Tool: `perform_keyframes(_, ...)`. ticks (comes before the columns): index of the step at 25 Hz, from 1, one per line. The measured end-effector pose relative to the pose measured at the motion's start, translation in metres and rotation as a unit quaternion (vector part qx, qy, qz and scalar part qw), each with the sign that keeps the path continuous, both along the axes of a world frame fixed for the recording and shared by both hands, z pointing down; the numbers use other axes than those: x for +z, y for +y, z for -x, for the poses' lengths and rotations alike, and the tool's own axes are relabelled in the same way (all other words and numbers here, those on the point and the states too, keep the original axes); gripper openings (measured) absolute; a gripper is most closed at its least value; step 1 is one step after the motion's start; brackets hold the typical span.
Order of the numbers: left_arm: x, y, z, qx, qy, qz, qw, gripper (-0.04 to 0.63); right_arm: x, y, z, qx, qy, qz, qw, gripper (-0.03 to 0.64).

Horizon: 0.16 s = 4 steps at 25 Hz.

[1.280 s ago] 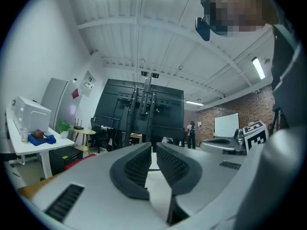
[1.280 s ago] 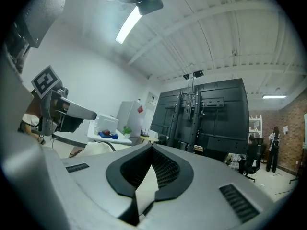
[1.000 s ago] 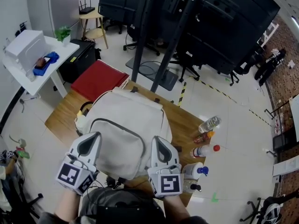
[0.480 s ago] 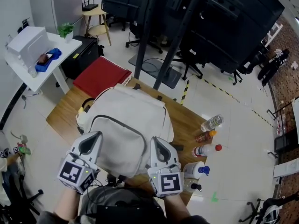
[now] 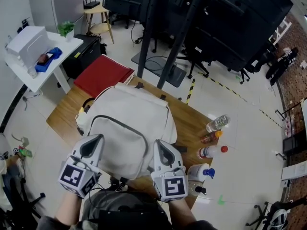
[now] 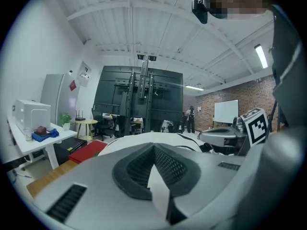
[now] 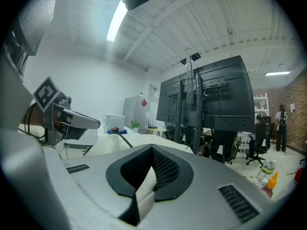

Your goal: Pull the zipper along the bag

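On the table (image 5: pixel 188 124), the bag (image 5: pixel 128 128) lies lengthwise; top seemingly away.

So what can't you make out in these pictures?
- The zipper pull: head view, not findable; the left claw and right claw cover the near edge of the bag.
- Most of the bag: both gripper views, blocked by each claw's own body.
- Labels on the bottles: head view, too small to read.

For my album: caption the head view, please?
Left gripper and right gripper, both shut, at a cream backpack on a wooden table.
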<state>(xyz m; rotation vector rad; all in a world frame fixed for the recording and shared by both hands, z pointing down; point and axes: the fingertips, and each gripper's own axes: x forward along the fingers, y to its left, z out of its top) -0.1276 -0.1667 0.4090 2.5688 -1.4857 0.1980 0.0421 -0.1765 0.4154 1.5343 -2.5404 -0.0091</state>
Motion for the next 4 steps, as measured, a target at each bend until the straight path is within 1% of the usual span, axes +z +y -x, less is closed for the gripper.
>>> perform_keyframes(4, 0.0044, -0.0028, -0.0081, 0.003, 0.004, 0.002, 1.0, 0.031, -0.0034, -0.0004, -0.0034, -0.005, -0.009, -0.004, 1.0, 0.008)
